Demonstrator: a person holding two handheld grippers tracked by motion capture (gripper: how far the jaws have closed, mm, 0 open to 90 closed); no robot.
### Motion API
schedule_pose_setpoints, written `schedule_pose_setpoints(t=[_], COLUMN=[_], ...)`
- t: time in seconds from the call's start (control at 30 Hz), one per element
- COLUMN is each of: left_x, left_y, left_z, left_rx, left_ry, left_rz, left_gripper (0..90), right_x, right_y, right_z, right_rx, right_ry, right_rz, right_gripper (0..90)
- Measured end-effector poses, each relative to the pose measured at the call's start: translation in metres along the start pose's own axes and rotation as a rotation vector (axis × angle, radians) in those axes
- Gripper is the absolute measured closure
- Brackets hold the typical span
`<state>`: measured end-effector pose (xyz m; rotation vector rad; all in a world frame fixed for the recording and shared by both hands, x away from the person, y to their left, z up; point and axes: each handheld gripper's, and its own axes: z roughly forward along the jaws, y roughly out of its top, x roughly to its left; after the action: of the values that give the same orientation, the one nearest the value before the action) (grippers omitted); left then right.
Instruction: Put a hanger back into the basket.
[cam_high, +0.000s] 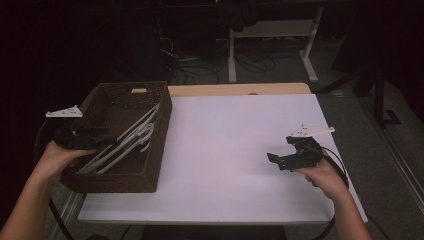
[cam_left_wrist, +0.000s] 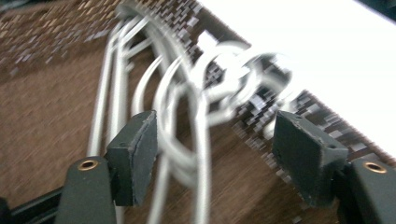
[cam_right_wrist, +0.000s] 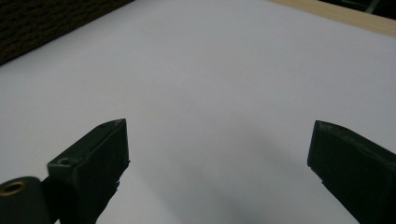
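We hold the left hand-held gripper (cam_high: 102, 138) over the near left part of the brown wicker basket (cam_high: 159, 145), which sits on the left end of the white table (cam_high: 235, 150). Its jaws stand apart, released. In the left gripper view the white hangers (cam_left_wrist: 187, 140) lie between the jaws and close against the left pad (cam_left_wrist: 135, 154), while the right pad (cam_left_wrist: 306, 156) stands clear of them; that view is blurred, so we cannot tell whether the left pad touches the wire.

In the high view the hangers (cam_high: 131, 142) lie in a bundle on the basket floor, running from the near left toward the far right corner, their ends leaning on the right wall. The basket's left wall stands at the table's left edge, leaving little room on that side.

Our right hand-held gripper (cam_high: 274, 161) rests low over the right half of the table, jaws wide apart with nothing between them (cam_right_wrist: 217, 154), well apart from the basket. Bare white table lies between it and the basket. The right hand (cam_high: 320, 172) is near the table's right edge.

The room beyond the far edge is dark and hard to read, and the basket's near wall hides the hangers' lower ends.
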<state>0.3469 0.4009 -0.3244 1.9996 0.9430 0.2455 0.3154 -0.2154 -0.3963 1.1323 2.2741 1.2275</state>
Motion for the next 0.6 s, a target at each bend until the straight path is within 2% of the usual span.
schedule_pose_setpoints(t=[0.3, 0.4, 0.6], left_x=[-0.038, -0.05, -0.068], left_y=[0.02, 0.025, 0.031], left_z=[0.015, 0.023, 0.041], left_rx=[-0.104, -0.122, -0.12], left_ry=[-0.083, -0.101, -0.15], left_rz=[0.056, 0.073, 0.114], left_gripper=[19.4, 17.2, 12.9], right_x=[0.012, 0.017, 0.027], right_y=[0.023, 0.03, 0.043], right_z=[-0.015, -0.021, -0.033], right_rx=[-0.044, -0.056, -0.076], right_ry=[0.048, 0.058, 0.085], right_rz=[-0.026, -0.047, -0.078], right_gripper=[3.5, 2.3, 0.8])
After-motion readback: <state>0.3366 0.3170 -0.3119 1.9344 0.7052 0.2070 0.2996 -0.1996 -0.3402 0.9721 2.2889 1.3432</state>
